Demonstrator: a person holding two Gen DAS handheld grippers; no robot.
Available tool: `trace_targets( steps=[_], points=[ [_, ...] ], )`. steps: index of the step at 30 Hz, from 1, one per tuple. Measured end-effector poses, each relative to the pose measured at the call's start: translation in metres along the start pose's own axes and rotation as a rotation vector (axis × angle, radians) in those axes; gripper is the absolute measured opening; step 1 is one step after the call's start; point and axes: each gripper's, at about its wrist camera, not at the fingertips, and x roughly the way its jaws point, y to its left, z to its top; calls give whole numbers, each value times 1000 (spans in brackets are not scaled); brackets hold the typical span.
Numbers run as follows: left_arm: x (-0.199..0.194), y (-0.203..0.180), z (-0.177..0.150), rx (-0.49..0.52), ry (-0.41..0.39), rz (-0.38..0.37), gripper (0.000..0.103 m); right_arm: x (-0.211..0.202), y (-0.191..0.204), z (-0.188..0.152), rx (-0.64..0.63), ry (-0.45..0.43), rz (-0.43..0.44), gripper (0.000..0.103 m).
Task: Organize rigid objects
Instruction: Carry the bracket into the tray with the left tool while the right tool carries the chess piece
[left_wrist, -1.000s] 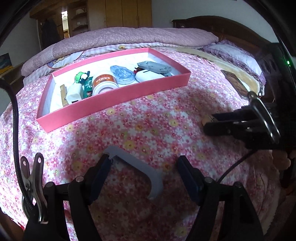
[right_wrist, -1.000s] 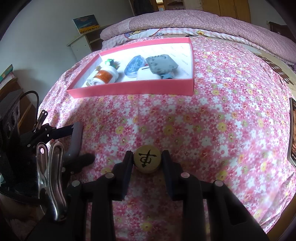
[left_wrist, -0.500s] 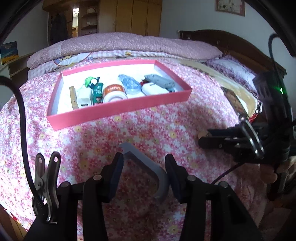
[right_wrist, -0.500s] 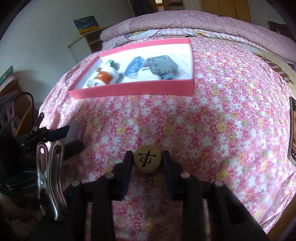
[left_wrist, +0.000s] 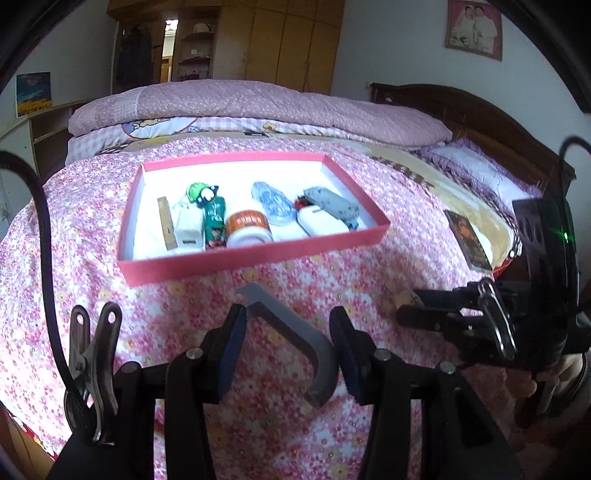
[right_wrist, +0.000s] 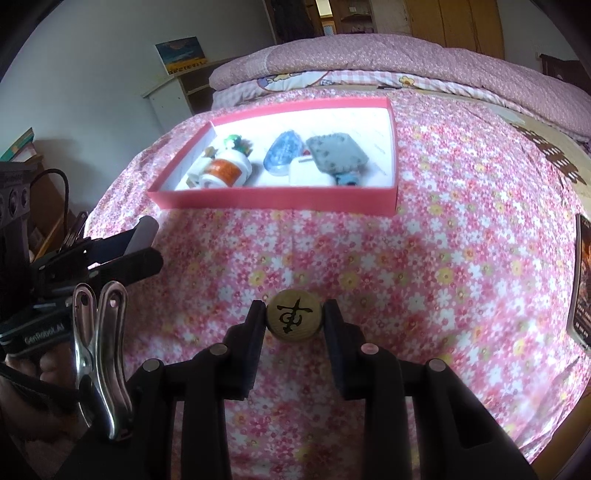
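Observation:
A grey hook-shaped piece (left_wrist: 314, 354) hangs just above the flowered bedspread, and my left gripper (left_wrist: 287, 328) is shut on it with a pad pressing each side. In the right wrist view the same gripper (right_wrist: 146, 242) shows at the left, the grey hook (right_wrist: 142, 230) sticking out of its tips. My right gripper (right_wrist: 294, 314) is shut on a round wooden piece (right_wrist: 295, 326) with a black character, low over the bedspread. Beyond both stands the pink box (left_wrist: 251, 258) (right_wrist: 273, 201).
The box holds a white bottle with an orange label (left_wrist: 246, 229), a green tube (left_wrist: 215, 218), a blue case (left_wrist: 271, 203), a grey case (right_wrist: 336, 155) and a white charger (left_wrist: 188, 232). A dark card (left_wrist: 467, 240) lies at the right. Folded quilt (left_wrist: 258, 107) and headboard stand behind.
The left jaws closed on the grey hook and lifted it off the bedspread while rolling slightly. The right gripper kept still with the wooden piece in it.

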Motion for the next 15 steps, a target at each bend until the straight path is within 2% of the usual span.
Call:
trace_targets(
  steps=[7, 15],
  points=[
    [-8, 3, 20, -5, -42, 13, 49, -9, 3, 15, -25, -42, 0, 33],
    [-1, 4, 52, 15, -71, 67, 49, -19, 5, 46, -56, -104, -5, 32]
  ],
)
